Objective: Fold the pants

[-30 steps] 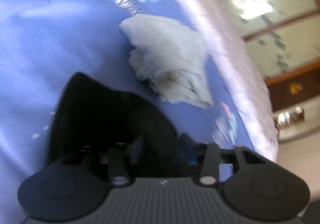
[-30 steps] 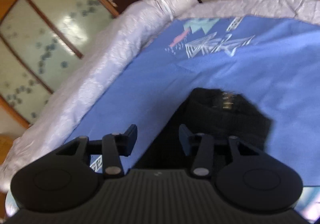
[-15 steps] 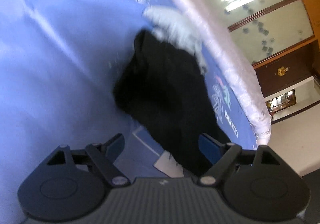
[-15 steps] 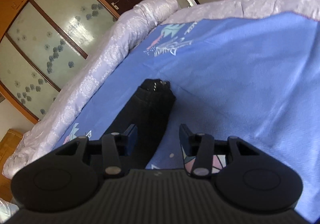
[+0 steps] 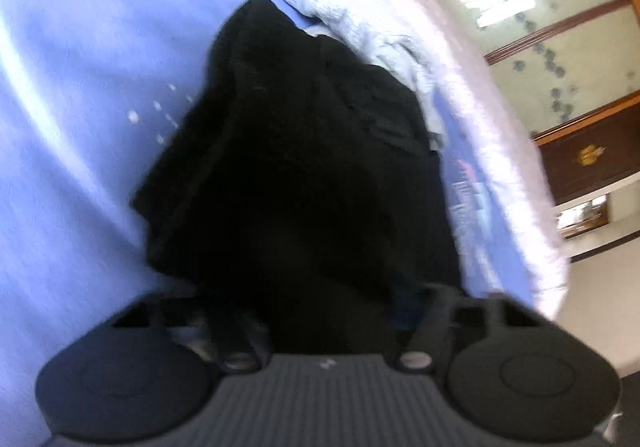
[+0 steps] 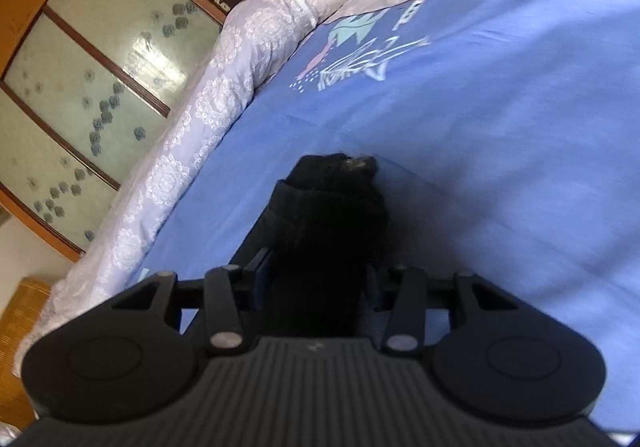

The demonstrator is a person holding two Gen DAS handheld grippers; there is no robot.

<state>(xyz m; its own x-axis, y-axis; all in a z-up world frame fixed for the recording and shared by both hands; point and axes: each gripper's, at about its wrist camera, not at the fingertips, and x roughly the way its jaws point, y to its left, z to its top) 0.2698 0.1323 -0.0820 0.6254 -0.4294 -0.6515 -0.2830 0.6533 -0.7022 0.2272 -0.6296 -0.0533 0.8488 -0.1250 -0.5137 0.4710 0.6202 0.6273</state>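
Observation:
The black pants (image 5: 304,167) lie bunched on the blue bedsheet (image 5: 72,95). In the left wrist view they fill the middle and run down between the fingers of my left gripper (image 5: 320,311), which stands open around the cloth. In the right wrist view a narrow folded end of the pants (image 6: 328,223) runs between the fingers of my right gripper (image 6: 316,279), which is open, with its jaws either side of the cloth. The fingertips are partly hidden by black fabric in both views.
A light grey garment (image 5: 360,23) lies just beyond the pants by the quilted lilac bed edge (image 5: 472,95). The bed edge (image 6: 192,135) also runs along the left in the right wrist view. Wardrobe doors (image 6: 88,79) stand beyond the bed.
My left gripper has moved in over the pants, so the cloth now lies between its fingers. My right gripper has moved forward and its fingers now straddle the pants' end.

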